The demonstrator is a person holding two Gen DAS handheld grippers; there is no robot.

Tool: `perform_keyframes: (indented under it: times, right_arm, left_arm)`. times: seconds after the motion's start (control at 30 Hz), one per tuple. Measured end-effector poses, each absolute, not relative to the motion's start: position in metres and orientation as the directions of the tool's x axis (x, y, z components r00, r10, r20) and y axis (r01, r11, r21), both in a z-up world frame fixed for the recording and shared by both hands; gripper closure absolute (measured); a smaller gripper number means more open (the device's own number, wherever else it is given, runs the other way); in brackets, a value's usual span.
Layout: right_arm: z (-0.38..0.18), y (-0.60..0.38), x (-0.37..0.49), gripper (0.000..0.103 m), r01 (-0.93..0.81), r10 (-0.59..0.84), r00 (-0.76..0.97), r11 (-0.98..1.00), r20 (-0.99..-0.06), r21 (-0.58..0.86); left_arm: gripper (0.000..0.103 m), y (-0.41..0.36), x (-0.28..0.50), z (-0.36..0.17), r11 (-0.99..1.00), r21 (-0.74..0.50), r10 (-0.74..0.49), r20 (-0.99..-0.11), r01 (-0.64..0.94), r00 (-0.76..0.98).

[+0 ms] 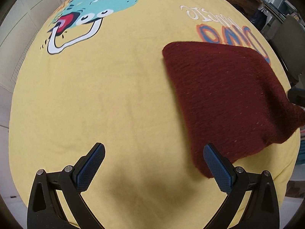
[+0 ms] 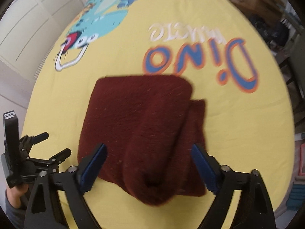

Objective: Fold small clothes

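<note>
Folded dark-red knitted garment (image 2: 141,131) lies on the yellow dinosaur-print bedspread (image 1: 114,95). Both claws, left claw (image 1: 154,164) and right claw (image 2: 148,164), are spread and empty. Folding appears nearly complete; next, flatten the bulging near edge.

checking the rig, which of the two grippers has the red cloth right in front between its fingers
The right gripper: the dark red folded cloth lies centred between its open fingers. The left gripper faces bare yellow sheet.

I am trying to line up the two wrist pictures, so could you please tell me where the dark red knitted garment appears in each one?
Left wrist: the dark red garment lies right of centre, reaching down behind the left gripper's right-hand fingertip.
Right wrist: it lies at centre and lower centre, between the open fingers of the right gripper.
Shared landmark: the blue-and-orange Dino lettering on the yellow sheet, just beyond the garment.
</note>
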State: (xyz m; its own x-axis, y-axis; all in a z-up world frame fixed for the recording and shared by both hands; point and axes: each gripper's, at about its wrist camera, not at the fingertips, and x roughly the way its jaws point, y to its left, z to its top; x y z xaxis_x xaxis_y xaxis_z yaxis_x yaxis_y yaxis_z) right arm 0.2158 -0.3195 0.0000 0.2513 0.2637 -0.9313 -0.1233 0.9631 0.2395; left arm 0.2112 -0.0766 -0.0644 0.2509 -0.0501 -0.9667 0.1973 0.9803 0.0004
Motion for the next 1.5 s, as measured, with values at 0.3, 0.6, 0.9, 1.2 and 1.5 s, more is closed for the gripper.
perform_keyframes:
  times: [0.3, 0.6, 0.9, 1.2, 1.5]
  right_arm:
    - [-0.052, -0.324, 0.213, 0.07, -0.048, 0.263, 0.135, 0.965, -0.955, 0.259]
    - [-0.02, -0.362, 0.185, 0.083, -0.009, 0.263, 0.306, 0.962, -0.915, 0.274]
    - [-0.053, -0.401, 0.152, 0.082, 0.06, 0.256, 0.287, 0.957, -0.923, 0.284]
    - [-0.06, -0.397, 0.155, 0.028, 0.051, 0.206, 0.276, 0.972, -0.939, 0.228]
    - [-0.023, -0.4, 0.178, 0.0, 0.009, 0.237, 0.352, 0.966, -0.905, 0.257]
  left_arm:
    - [0.001, -0.073, 0.206, -0.072, 0.98, -0.01, -0.059, -0.97, 0.201, 0.238]
    - [0.001, -0.082, 0.205, -0.072, 0.976, 0.003, -0.053, -0.967, 0.22, 0.248]
    - [0.001, -0.1, 0.2, -0.078, 0.966, -0.009, -0.074, -0.967, 0.257, 0.243]
    - [0.001, -0.105, 0.212, -0.065, 0.967, -0.098, -0.156, -0.958, 0.234, 0.242]
    - [0.001, -0.156, 0.248, -0.045, 0.95, -0.204, -0.26, -0.936, 0.238, 0.236]
